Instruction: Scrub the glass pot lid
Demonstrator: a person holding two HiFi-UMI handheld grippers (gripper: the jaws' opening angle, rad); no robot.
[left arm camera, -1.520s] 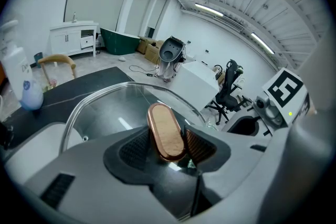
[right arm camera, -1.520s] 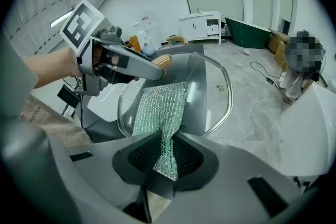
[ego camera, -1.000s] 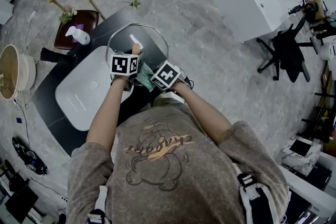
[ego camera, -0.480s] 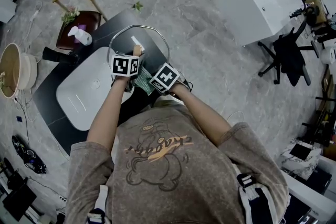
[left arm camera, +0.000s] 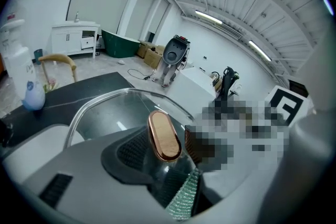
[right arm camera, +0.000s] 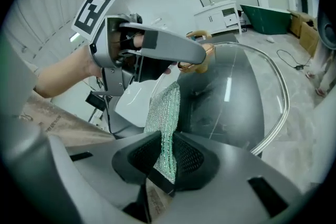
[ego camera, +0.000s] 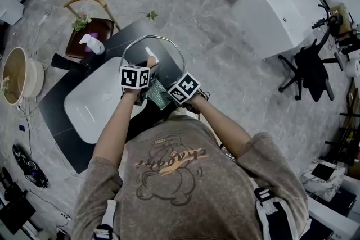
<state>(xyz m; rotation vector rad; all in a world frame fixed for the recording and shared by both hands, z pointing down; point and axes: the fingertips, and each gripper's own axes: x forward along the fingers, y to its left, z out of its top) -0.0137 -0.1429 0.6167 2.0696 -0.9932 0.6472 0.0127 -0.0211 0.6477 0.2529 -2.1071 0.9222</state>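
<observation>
Your left fingers point(left arm camera: 131, 153), just eased wider, hold the knob point(left arm camera: 164, 135) of the glass lid point(ego camera: 166, 56) mid-frame; firm them up and press the scrub pad point(right arm camera: 164, 113) pinched in your right fingers point(right arm camera: 190, 156) flat on glass.

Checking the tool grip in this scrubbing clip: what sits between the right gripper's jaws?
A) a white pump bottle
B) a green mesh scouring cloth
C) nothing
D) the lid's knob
B: in the right gripper view, the right gripper has its jaws closed on a green mesh scouring cloth, which stands up in front of the glass pot lid.
</observation>
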